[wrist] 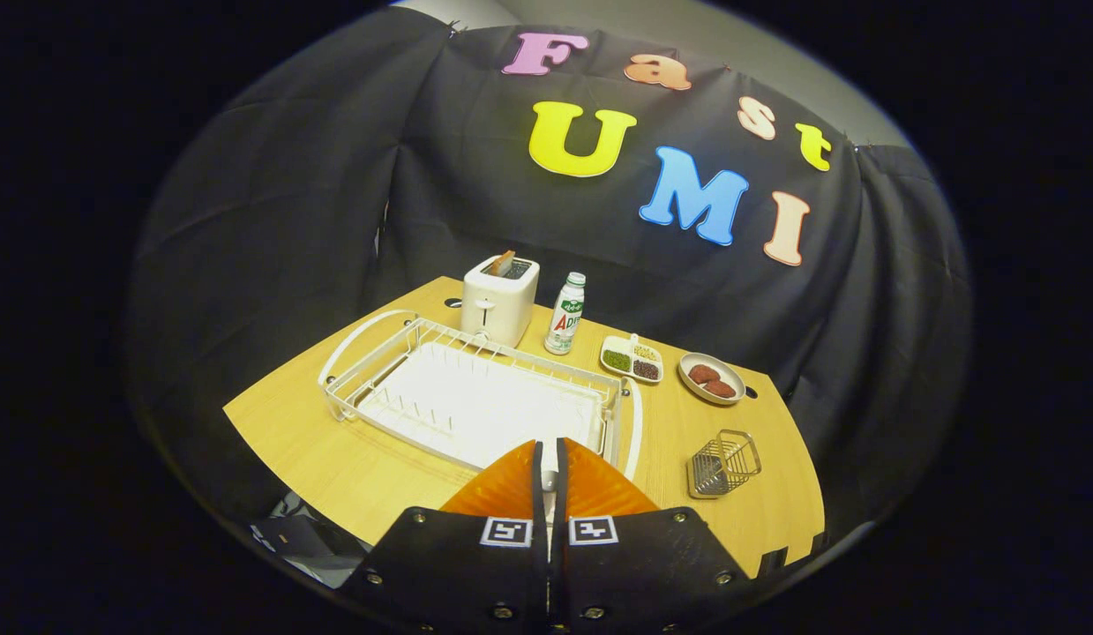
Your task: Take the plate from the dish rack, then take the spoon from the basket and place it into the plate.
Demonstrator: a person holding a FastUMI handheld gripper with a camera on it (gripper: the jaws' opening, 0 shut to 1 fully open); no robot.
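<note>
My gripper (pixel 549 459) hangs above the near edge of the white wire dish rack (pixel 475 397), its fingers drawn almost together. A thin white piece, seemingly the spoon's handle (pixel 550 481), is pinched in the narrow gap between them; the rest of the spoon is hidden by the fingers. The rack holds nothing on its white tray. The small wire basket (pixel 724 464) stands to the right of the fingers on the wooden table (pixel 334 459), and nothing shows inside it.
Beyond the rack stand a white toaster (pixel 499 300) with a slice in it and a small bottle (pixel 565 315). To the right are a divided dish of seasonings (pixel 632 358) and a bowl with brown pieces (pixel 711 378). The table's front edge runs just below the fingers.
</note>
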